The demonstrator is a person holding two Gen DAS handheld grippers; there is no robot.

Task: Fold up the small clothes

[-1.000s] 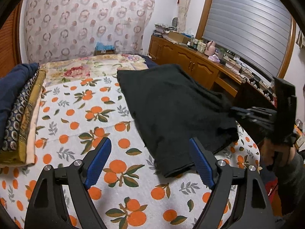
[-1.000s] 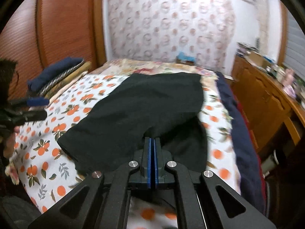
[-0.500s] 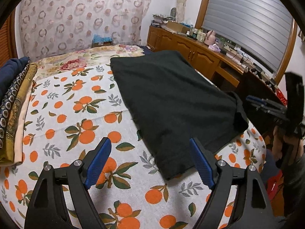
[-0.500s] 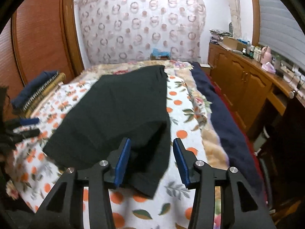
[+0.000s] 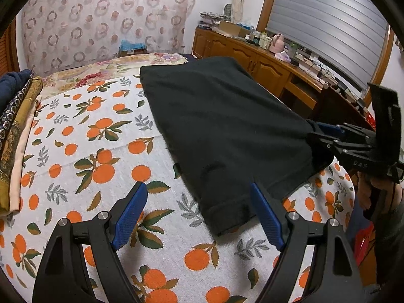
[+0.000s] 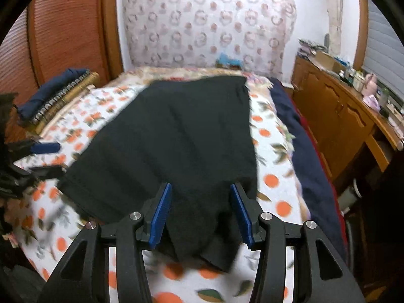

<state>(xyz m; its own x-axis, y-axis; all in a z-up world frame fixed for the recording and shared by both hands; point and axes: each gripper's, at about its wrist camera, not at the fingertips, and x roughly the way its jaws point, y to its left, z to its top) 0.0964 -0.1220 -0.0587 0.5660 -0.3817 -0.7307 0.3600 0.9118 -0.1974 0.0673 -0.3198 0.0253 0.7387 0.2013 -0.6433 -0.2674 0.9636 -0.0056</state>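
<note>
1. Left wrist view: the left gripper (image 5: 199, 214) hovers over the orange-print bedsheet (image 5: 101, 166) with its blue pads spread wide and nothing between them; the near corner of the black garment (image 5: 222, 126) lies just beyond the right-hand pad.
2. Relative to that garment, which lies flat on the sheet and reaches toward the far end of the bed, a stack of folded clothes (image 5: 15, 126) sits well off to its left, at the sheet's edge.
3. To the garment's right, the right gripper (image 5: 325, 131) meets its right edge, carried by a person's hand (image 5: 378, 192); from this side the gap between the fingers cannot be judged.
4. Right wrist view: the right gripper (image 6: 200, 214) stands released, its pads parted, with a bunched fold of the garment (image 6: 181, 139) lying loose between them and touching neither pad clearly.
5. Beyond the garment's right edge runs a dark blue blanket (image 6: 310, 166), then a wooden cabinet (image 6: 333, 111). The left gripper (image 6: 45, 156) shows blurred at the garment's left.
</note>
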